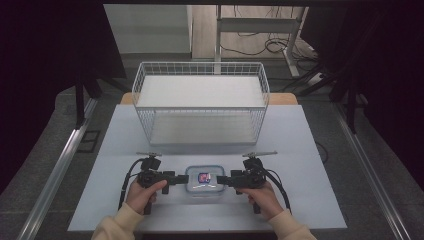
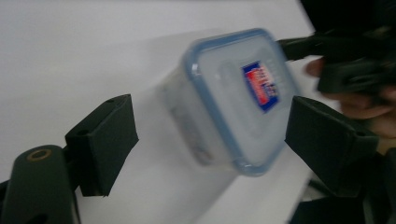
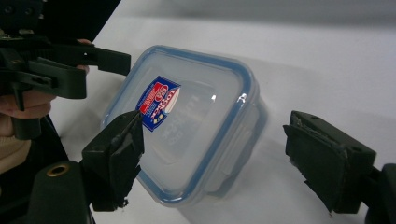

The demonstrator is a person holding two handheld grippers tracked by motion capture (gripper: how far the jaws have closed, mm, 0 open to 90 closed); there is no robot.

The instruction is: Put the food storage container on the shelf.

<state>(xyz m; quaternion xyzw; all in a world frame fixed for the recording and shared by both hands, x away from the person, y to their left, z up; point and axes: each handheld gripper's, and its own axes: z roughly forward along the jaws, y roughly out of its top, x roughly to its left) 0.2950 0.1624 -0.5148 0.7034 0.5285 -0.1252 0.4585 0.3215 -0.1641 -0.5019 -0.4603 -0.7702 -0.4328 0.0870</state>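
One lidded box [image 1: 204, 180] sits on the table [image 1: 300, 150] between two grippers, left [image 1: 179, 177] and right [image 1: 223, 179], both spread wide around it. One wire basket [image 1: 200, 102] stands well behind.

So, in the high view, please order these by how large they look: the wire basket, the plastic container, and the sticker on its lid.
1. Wire basket, clearly the largest, though it stands farther from the camera.
2. Plastic container, between the two tongs.
3. Sticker, the smallest.
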